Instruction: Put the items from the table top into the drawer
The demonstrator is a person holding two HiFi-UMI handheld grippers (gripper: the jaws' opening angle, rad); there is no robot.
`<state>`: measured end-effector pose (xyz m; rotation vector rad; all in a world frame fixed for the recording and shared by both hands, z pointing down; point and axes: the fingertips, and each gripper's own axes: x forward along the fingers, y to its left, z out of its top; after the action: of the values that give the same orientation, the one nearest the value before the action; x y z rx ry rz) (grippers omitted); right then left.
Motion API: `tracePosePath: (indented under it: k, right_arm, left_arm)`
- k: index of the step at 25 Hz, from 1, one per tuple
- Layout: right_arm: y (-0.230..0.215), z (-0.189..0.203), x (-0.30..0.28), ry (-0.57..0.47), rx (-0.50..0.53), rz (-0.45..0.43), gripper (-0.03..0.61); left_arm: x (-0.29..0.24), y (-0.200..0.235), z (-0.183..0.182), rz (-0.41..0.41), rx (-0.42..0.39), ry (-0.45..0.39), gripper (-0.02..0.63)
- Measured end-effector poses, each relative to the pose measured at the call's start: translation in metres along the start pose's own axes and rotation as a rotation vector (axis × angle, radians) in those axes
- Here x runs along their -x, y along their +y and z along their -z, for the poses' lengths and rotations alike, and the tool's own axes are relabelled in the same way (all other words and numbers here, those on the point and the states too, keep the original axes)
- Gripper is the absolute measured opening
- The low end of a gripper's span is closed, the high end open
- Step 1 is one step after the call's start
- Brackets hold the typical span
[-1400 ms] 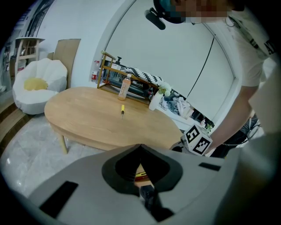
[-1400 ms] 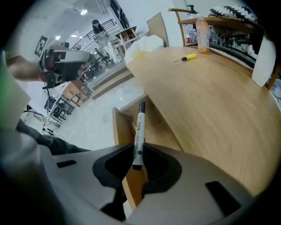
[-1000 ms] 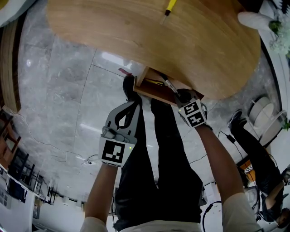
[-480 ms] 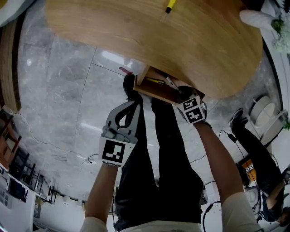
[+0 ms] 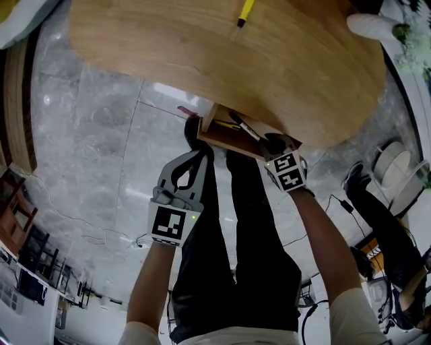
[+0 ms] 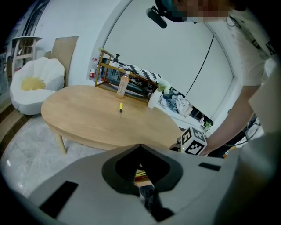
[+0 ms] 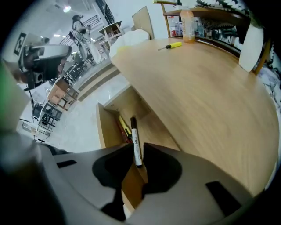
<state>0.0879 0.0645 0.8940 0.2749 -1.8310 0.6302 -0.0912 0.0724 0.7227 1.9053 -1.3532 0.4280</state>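
Two grippers at the open drawer [image 5: 214, 135].
Pinching a marker [image 7: 135, 140] in the clenched right gripper [image 7: 139, 163], angled over the drawer under the table's [image 5: 202, 60] near edge; holding the left gripper [image 6: 141, 147] closed and empty beside the drawer front; yellow screwdriver [image 5: 244, 12] lying near the table's far edge.

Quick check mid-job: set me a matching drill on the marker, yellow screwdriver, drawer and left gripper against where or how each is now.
1 marker
2 yellow screwdriver
3 drawer
4 left gripper

A lying on the table
B shut, nothing in it
C pulled open under the table
D clamped in the right gripper, above the drawer

Pairs: 1-D, 2-A, 3-C, 4-B
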Motion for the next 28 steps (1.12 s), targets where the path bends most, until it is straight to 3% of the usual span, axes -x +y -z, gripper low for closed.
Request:
tracePosePath:
  k: [18,28]
  right_arm:
    - [-0.021,-0.044,0.078,-0.216,-0.107,0.021,0.025]
    - [-0.017,-0.059,0.112,-0.338,-0.138,-0.06,0.02]
  left_arm:
    - [-0.037,-0.015,-0.079,0.038,-0.128,-0.022,0.021]
    - [-0.082,0.009,-0.102,0.013,-0.11,0.002,0.023]
